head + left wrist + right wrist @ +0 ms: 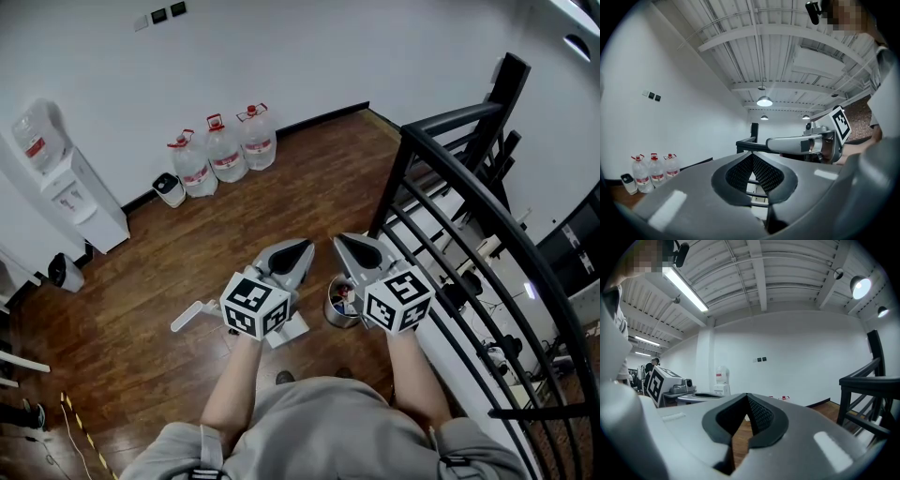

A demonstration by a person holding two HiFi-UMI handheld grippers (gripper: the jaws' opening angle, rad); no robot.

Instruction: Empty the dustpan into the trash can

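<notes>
Currently idle pose: left gripper (pixel 298 251) and right gripper (pixel 349 246) both clenched, empty, level above the wooden floor (pixel 141 281). White plastic dustpan (pixel 192 316) lies below the left gripper, just beside the small silver trash can (pixel 337 302), likely for a short tip.

A white dustpan (pixel 195 316) lies flat on the wooden floor (pixel 141 281), its long handle pointing left and its pan end largely hidden from above. Just to its right a small round metal trash can (pixel 337 305) stands upright, open-topped, with some rubbish inside.
</notes>
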